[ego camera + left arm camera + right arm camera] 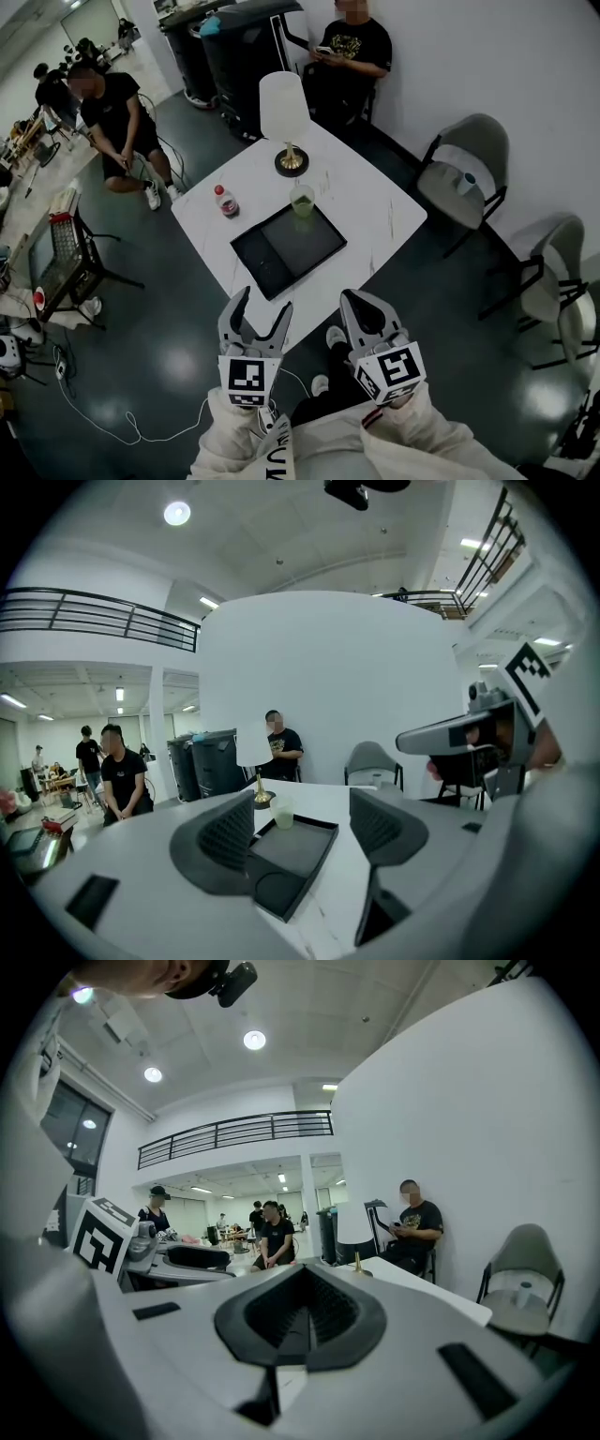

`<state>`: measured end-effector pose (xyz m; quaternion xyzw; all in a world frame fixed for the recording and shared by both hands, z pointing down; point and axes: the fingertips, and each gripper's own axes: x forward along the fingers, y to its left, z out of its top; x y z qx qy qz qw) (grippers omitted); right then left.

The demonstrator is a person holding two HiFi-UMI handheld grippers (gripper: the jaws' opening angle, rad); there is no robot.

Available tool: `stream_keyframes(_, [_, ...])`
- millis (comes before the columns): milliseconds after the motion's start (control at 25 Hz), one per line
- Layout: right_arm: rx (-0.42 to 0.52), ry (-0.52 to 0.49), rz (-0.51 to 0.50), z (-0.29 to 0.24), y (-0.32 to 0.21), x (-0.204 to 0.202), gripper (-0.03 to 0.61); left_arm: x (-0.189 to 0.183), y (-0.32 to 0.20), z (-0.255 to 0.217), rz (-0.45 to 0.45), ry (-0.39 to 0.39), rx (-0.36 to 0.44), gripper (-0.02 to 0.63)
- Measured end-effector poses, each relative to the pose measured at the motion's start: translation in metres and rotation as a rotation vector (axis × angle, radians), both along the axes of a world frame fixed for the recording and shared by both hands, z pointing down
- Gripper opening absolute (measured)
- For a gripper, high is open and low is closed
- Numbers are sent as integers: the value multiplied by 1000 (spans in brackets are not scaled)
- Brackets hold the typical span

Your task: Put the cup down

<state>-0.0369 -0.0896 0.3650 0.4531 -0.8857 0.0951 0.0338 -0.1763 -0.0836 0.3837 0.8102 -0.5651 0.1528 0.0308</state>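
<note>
At tray's (298, 251) 12 o'clock corner, cup (302, 201) stands upright: task looks done. L gripper (263, 302) released, empty; R gripper (361, 305) clenched, empty.

Colours I see
Pale green cup (302, 200), black tray (281, 251), white veined worktop (375, 211), white lamp (284, 105) with brass stem, red-capped bottle (226, 202).

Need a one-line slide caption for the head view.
Left gripper open, right gripper shut, both empty at the table's near corner; cup at the tray's far corner by the lamp.
</note>
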Motion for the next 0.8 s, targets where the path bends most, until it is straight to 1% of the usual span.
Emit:
stream_keyframes(160, [12, 3, -13, -13, 29, -6, 6, 9, 33, -17, 18, 3, 20, 284])
stream_keyframes(240, [26, 4, -23, -20, 41, -9, 6, 11, 49, -24, 26, 11, 32, 238])
stream_keyframes(360, [34, 1, -32, -26, 58, -11, 6, 12, 70, -34, 27, 32, 53, 198])
stream_keyframes(400, [34, 1, -32, -28, 63, -11, 6, 12, 76, -37, 28, 40, 58, 195])
stream_keyframes(480, [34, 5, -28, -32, 73, -9, 6, 11, 88, -42, 29, 52, 66, 144])
stream_keyframes(560, [31, 6, -25, -35, 80, -8, 6, 9, 96, -47, 20, 58, 77, 97])
stream_keyframes(640, [21, 3, -25, -34, 85, -8, 6, 6, 101, -51, 1, 70, 90, 70])
stream_keyframes(680, [16, 4, -25, -33, 87, -7, 6, 5, 103, -53, -8, 80, 93, 44])
stream_keyframes(800, [2, 9, -29, -33, 92, -6, 6, 3, 110, -48, -27, 99, 78, 12])
